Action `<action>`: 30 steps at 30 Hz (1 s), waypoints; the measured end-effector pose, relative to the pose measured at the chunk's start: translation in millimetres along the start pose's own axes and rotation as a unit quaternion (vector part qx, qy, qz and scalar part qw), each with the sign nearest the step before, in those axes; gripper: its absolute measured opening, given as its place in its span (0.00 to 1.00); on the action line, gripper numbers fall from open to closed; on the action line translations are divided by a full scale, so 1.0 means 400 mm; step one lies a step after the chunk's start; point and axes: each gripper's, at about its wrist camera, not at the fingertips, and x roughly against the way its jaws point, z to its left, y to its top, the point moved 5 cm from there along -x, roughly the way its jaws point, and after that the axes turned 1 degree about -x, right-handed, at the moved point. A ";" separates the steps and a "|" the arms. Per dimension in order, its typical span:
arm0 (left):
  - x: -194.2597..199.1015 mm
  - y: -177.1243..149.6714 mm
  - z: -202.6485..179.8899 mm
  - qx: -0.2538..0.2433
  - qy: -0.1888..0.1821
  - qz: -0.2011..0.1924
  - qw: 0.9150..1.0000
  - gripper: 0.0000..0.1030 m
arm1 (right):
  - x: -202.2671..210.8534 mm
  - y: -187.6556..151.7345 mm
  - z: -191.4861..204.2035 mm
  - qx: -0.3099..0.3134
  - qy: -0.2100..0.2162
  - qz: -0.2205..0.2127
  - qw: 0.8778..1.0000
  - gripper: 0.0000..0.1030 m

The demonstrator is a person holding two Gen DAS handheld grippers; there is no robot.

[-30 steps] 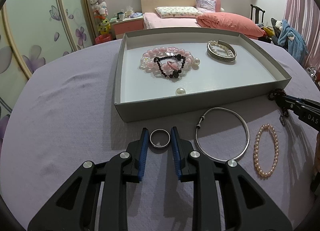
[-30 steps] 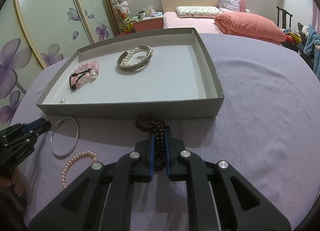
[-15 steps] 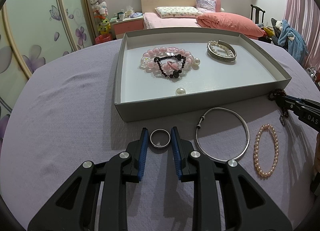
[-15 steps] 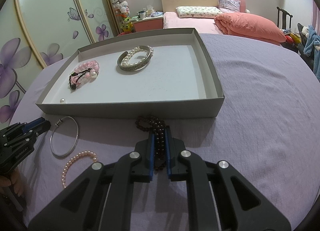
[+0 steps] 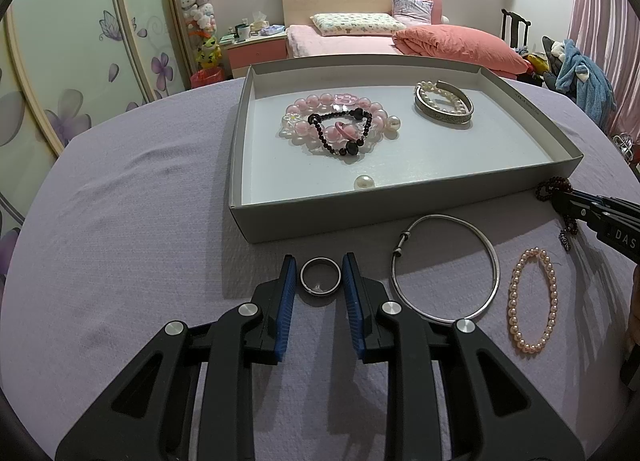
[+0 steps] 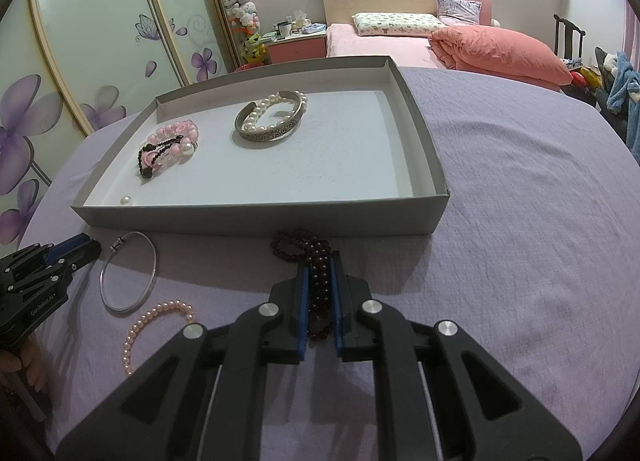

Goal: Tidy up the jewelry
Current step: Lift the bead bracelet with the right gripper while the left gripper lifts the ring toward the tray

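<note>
Left wrist view: nothing has shifted since the earlier frames. Left gripper (image 5: 321,275) sits low over the purple tablecloth (image 5: 120,229), just in front of the grey tray (image 5: 400,217), pointing at its near wall; jaws spread wide around the silver ring (image 5: 321,276), small gap either side, no contact, nothing gripped. Right of the ring lies the thin silver bangle (image 5: 448,267), then the pearl bracelet (image 5: 532,301), both in front of the tray. Inside the tray: pink bead bracelet (image 5: 320,113) with a black bead bracelet (image 5: 340,133) on top, a loose pearl (image 5: 363,182) near the front wall, an engraved silver cuff (image 5: 444,109) with pearls inside. Right gripper (image 5: 560,197) enters from the right edge; its jaws aren't readable here. Right wrist view: also unchanged. Right gripper (image 6: 320,261) is level, low on the cloth in front of the tray's right half, jaws nearly closed and pinching the dark bead strand (image 6: 304,245), which loops out ahead toward the tray wall. The grip shows only here; the ring is hidden in this view, though the left gripper (image 6: 80,245) shows at far left.
</note>
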 end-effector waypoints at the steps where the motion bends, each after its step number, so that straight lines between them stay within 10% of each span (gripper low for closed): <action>1: 0.000 0.000 0.000 0.000 0.000 0.000 1.000 0.25 | 0.000 0.000 0.000 0.000 0.000 0.000 1.000 0.11; 24: 0.005 -0.005 0.007 0.020 0.004 0.000 1.000 0.22 | 0.004 -0.004 -0.015 -0.044 0.017 -0.004 0.999 0.09; 30: 0.080 -0.006 0.028 0.054 0.002 -0.050 0.997 0.22 | 0.104 0.008 -0.010 -0.064 0.052 -0.064 0.995 0.09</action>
